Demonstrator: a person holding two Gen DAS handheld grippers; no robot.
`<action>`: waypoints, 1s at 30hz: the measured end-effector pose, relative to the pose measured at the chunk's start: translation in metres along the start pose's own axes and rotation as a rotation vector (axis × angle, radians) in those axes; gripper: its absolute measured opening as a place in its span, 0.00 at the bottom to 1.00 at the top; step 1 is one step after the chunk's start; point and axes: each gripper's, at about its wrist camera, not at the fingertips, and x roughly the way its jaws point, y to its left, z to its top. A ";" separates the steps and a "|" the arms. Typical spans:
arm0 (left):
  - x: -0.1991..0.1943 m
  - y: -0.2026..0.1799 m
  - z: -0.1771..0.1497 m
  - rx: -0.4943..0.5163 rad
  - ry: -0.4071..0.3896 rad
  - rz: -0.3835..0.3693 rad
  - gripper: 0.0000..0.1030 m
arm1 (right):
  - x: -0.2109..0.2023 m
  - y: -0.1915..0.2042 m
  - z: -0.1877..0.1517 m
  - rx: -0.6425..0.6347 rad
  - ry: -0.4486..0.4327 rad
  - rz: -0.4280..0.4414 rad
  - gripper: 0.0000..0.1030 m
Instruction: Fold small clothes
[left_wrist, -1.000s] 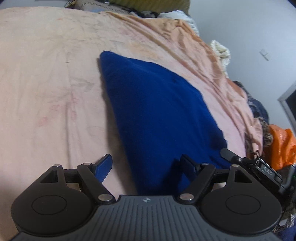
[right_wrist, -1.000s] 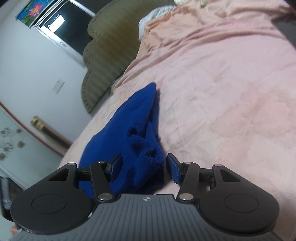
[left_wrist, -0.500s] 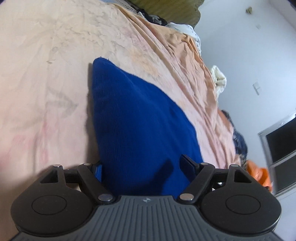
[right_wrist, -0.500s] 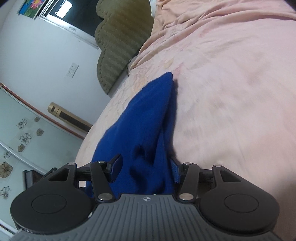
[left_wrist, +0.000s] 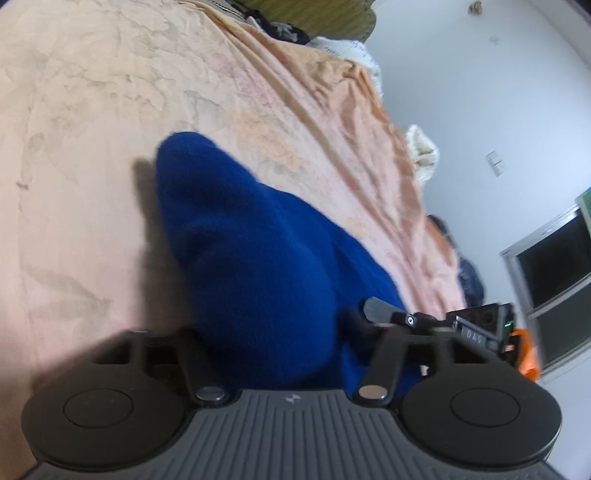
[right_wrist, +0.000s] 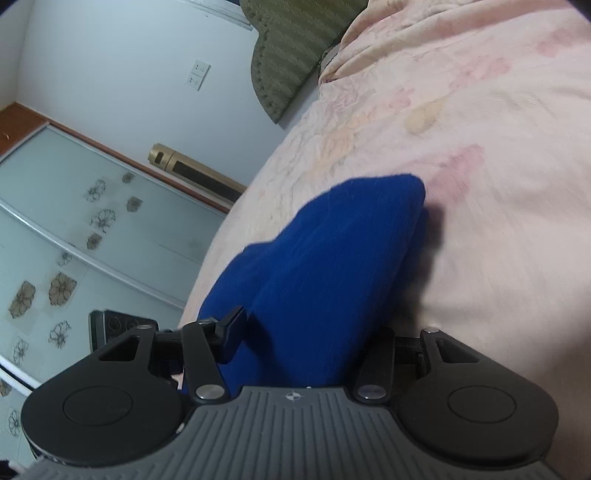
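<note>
While both sets of jaws have just been closing, the left gripper and the right gripper each pinch a near edge of the blue garment, its cloth bunched between the fingers. From there it stretches away over the pink floral bedspread. Beyond lie a green headboard and white wall.

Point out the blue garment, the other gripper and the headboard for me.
Blue garment (left_wrist: 258, 266), left wrist view, on its raised middle.
Right gripper (left_wrist: 476, 326), left wrist view, on its dark body at the garment's edge.
Olive headboard (right_wrist: 291, 48), right wrist view, on its striped padding.
</note>
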 end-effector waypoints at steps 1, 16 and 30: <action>-0.001 0.001 0.000 0.012 0.005 0.003 0.35 | 0.003 0.001 -0.001 0.004 -0.007 -0.013 0.37; -0.089 -0.035 -0.008 0.276 -0.131 0.047 0.23 | 0.000 0.089 -0.033 -0.099 -0.134 -0.066 0.28; -0.056 0.020 0.060 0.352 -0.103 0.291 0.27 | 0.119 0.117 0.017 -0.242 -0.089 -0.193 0.28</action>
